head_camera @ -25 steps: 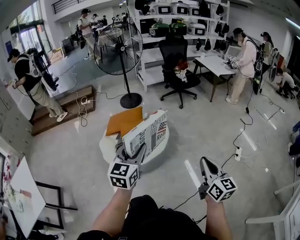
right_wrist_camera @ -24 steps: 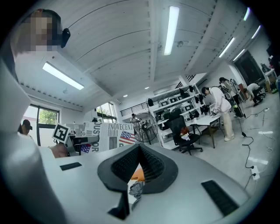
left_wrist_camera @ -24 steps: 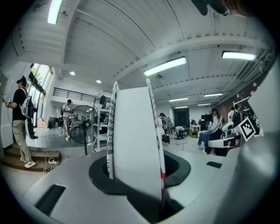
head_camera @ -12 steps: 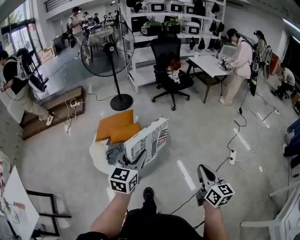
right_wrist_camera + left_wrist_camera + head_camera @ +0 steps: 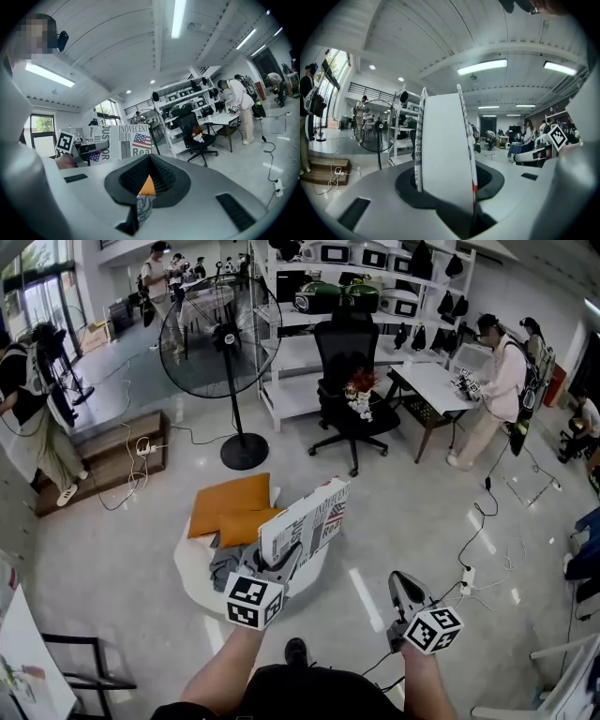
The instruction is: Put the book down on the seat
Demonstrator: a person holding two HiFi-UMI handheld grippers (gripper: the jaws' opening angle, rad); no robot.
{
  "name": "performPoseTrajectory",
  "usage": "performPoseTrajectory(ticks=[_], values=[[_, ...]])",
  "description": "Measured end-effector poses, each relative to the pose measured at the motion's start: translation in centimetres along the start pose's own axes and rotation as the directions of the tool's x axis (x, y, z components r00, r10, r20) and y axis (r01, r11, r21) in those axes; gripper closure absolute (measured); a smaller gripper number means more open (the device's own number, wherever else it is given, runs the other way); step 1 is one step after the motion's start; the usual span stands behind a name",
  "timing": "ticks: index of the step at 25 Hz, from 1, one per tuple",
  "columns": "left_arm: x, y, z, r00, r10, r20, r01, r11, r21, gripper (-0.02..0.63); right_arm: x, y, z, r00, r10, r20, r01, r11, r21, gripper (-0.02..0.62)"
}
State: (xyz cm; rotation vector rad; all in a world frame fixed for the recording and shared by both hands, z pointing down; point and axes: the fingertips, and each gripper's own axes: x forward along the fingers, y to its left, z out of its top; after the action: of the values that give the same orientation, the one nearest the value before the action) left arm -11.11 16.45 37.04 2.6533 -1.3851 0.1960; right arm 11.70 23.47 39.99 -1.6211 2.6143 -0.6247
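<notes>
Your left gripper [image 5: 274, 564] has its jaws clamped on the book [image 5: 305, 519], which stands on edge and runs lengthwise ahead of them. The seat [image 5: 197, 570] lies just beneath. Your right gripper [image 5: 405, 585] jaws are together and empty.

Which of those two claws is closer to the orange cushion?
Left. The left gripper, clamped on the book, sits just right of and below the orange cushion in the head view. The right gripper is much farther right, clear of the seat.
</notes>
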Motion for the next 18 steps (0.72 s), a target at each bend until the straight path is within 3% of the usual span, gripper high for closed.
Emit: performPoseTrajectory(ticks=[10,18], values=[[1.8,7.4,0.0,0.998,0.056,0.017,-0.055,0.997,-0.056,0.440,7.6,1.5,1.3,0.996,0.036,-0.076,-0.040,0.998,-0.052,0.580],[6.1,8.0,0.1,0.994,0.106,-0.018,-0.107,0.993,-0.055,0.440,11.1,-3.5,2.9,0.995,0.076,-0.072,-0.077,0.997,-0.024,0.580]])
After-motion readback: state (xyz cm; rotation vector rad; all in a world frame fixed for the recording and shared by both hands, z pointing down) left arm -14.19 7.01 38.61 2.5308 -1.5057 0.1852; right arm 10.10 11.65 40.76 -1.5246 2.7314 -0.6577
